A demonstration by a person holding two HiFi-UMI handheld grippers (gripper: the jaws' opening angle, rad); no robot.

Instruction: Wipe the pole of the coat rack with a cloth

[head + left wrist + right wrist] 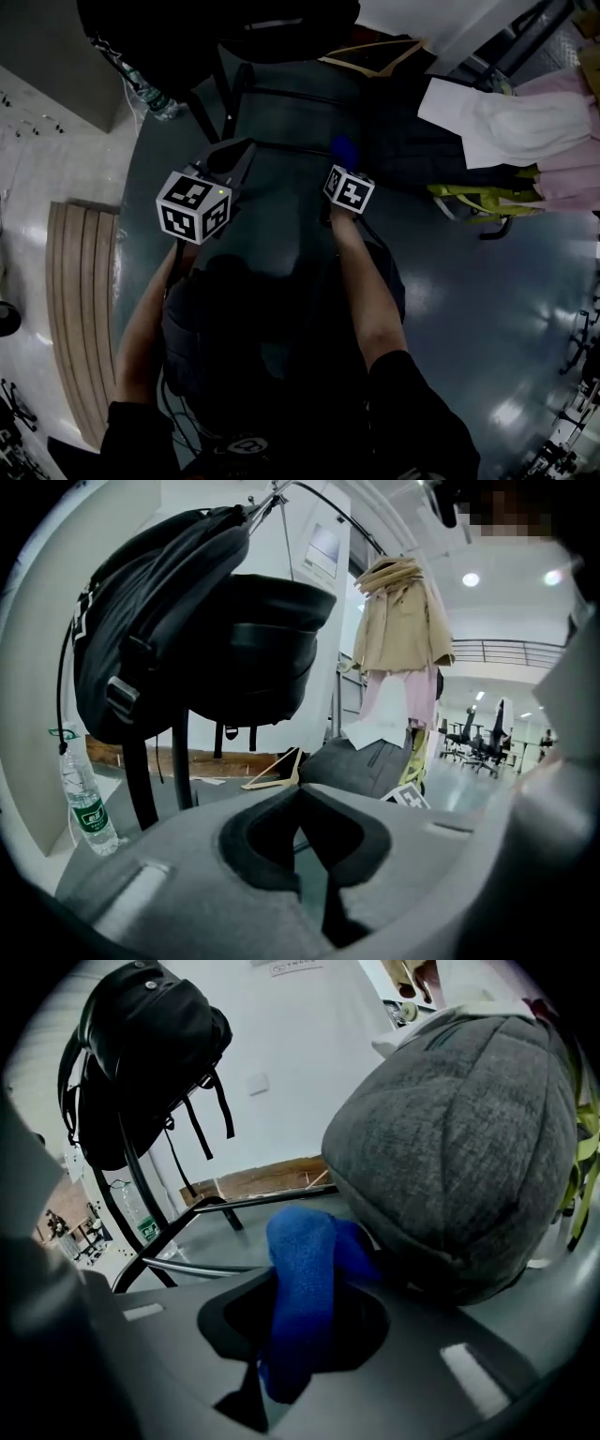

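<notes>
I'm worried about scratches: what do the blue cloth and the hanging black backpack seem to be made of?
Blue cloth: soft textile, probably microfibre; matte, with a finely pebbled weave, folding limply in the right tool.
Black backpack: smooth, slightly glossy skin with soft highlights, likely faux leather or coated synthetic; I can't tell which.
</notes>
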